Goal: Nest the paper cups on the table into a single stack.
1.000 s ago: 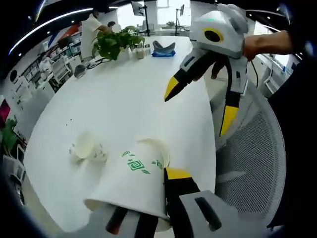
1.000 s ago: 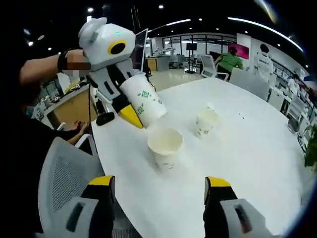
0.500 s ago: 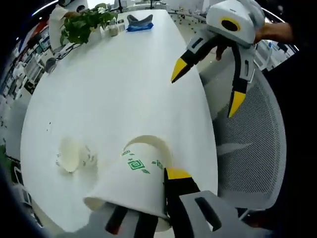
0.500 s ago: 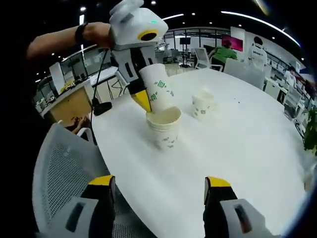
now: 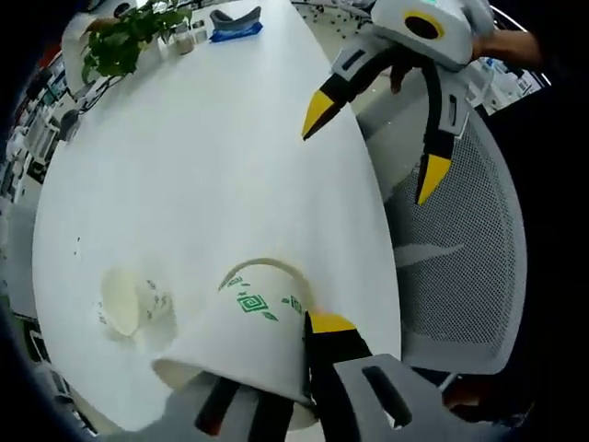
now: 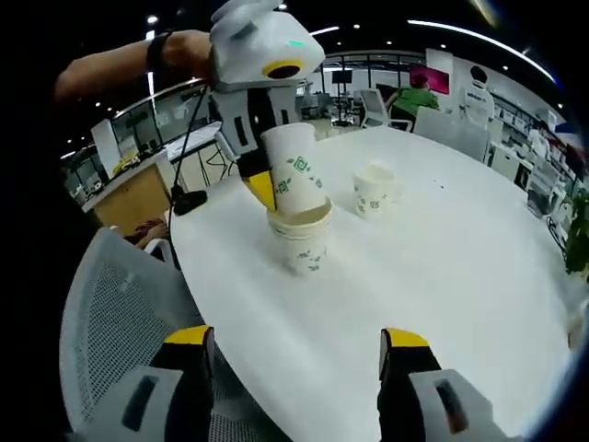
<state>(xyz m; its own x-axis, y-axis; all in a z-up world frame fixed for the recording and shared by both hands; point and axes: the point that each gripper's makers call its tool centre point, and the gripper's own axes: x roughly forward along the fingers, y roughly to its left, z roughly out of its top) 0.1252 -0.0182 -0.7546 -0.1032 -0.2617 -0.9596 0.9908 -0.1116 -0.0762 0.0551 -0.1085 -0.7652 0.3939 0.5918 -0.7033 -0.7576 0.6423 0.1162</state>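
Held cup now sunk into table cup, left gripper clamped; right gripper wide, empty.

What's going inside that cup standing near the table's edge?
The held cup, clamped by the left gripper, sits bottom-first in the standing cup. Its base is hidden below that rim, so how deep it reaches cannot be seen.

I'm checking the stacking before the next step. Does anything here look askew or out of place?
Slightly. The held cup in the left gripper enters the standing cup tilted, not fully seated. The third cup stands apart, upright. Nothing looks spilled.
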